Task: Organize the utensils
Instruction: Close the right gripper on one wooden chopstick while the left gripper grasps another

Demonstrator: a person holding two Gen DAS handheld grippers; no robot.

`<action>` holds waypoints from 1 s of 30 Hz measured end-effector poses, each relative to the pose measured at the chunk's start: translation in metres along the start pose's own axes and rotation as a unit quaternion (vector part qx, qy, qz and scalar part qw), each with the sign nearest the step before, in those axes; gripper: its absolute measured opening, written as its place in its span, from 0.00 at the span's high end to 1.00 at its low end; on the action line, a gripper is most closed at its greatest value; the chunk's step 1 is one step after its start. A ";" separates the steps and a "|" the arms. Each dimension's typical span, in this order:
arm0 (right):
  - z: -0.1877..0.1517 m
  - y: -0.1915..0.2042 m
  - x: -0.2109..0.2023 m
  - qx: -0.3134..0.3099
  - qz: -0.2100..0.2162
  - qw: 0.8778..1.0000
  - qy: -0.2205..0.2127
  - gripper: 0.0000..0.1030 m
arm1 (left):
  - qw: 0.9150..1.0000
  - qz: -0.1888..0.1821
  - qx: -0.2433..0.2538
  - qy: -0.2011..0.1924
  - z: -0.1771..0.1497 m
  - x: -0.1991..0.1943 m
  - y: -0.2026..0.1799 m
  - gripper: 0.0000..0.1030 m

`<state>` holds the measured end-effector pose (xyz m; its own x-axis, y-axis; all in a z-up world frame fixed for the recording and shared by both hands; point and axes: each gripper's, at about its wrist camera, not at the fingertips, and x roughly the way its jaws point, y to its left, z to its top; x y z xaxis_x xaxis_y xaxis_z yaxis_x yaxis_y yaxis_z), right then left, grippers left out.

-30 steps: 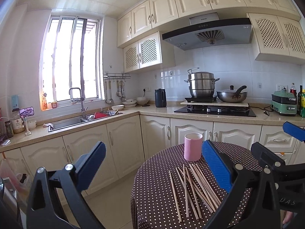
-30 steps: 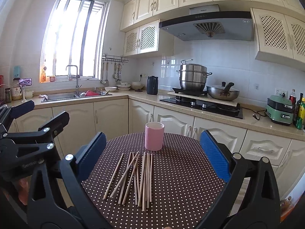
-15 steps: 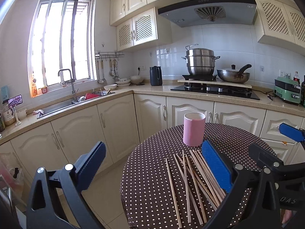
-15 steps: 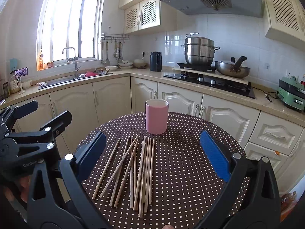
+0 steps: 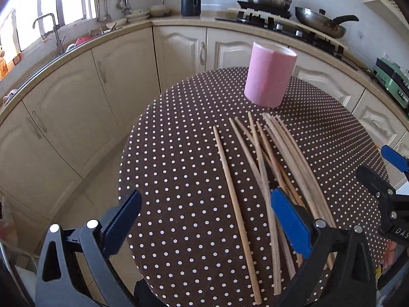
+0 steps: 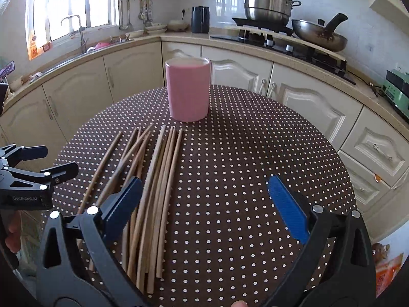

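Several wooden chopsticks [image 5: 258, 168] lie side by side on a round table with a brown polka-dot cloth [image 5: 179, 168]; they also show in the right wrist view [image 6: 158, 174]. A pink cup [image 5: 268, 74] stands upright just beyond their far ends, also in the right wrist view [image 6: 188, 89]. My left gripper [image 5: 204, 209] is open and empty, low over the near ends of the chopsticks. My right gripper [image 6: 202, 197] is open and empty, over the table just right of the chopsticks. Each gripper shows at the edge of the other's view.
Cream kitchen cabinets [image 6: 76, 81] curve round behind the table. A sink with a tap [image 5: 48, 30] is at the left. A hob with a steel pot [image 6: 268, 2] and a wok [image 6: 319, 33] is at the back right. The table edge [image 5: 122, 179] drops to the floor on the left.
Both grippers have moved forward and tilted down toward the table. The cup and chopsticks now look larger and closer. Both stay open.
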<state>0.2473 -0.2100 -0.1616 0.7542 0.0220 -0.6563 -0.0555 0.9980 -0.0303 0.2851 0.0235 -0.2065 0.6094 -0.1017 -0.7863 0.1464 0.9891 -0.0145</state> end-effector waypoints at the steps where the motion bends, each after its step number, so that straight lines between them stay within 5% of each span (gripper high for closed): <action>1: -0.001 -0.001 0.007 0.000 -0.001 1.000 0.011 0.06 | 1.000 0.003 0.001 0.010 -0.001 0.008 -0.001 0.04; 4: -0.002 -0.005 0.025 0.006 0.020 0.999 0.038 0.07 | 0.999 0.016 0.009 0.037 -0.001 0.027 -0.005 0.04; 9: 0.007 -0.009 0.049 0.005 0.058 0.995 0.083 0.23 | 0.997 0.049 0.021 0.057 0.005 0.040 -0.009 0.04; 13: 0.017 -0.008 0.065 0.005 0.108 0.986 0.126 0.37 | 0.996 0.034 0.014 0.078 0.008 0.046 -0.009 0.29; 14: 0.020 -0.007 0.071 0.004 0.119 0.983 0.141 0.50 | 0.996 0.030 0.014 0.081 0.011 0.047 -0.007 0.31; 18: 0.033 -0.006 0.093 -0.002 0.133 0.973 0.190 0.65 | 0.995 0.000 0.013 0.102 0.014 0.052 -0.007 0.44; 30: 0.069 0.023 0.134 -0.056 0.116 0.951 0.282 0.70 | 0.993 0.008 0.020 0.116 0.033 0.062 -0.005 0.68</action>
<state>0.3929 -0.1804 -0.1981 0.2444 0.1735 -0.9540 -0.2707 0.9570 0.1047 0.3481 0.0087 -0.2345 0.4171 -0.0549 -0.9072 0.1723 0.9848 0.0197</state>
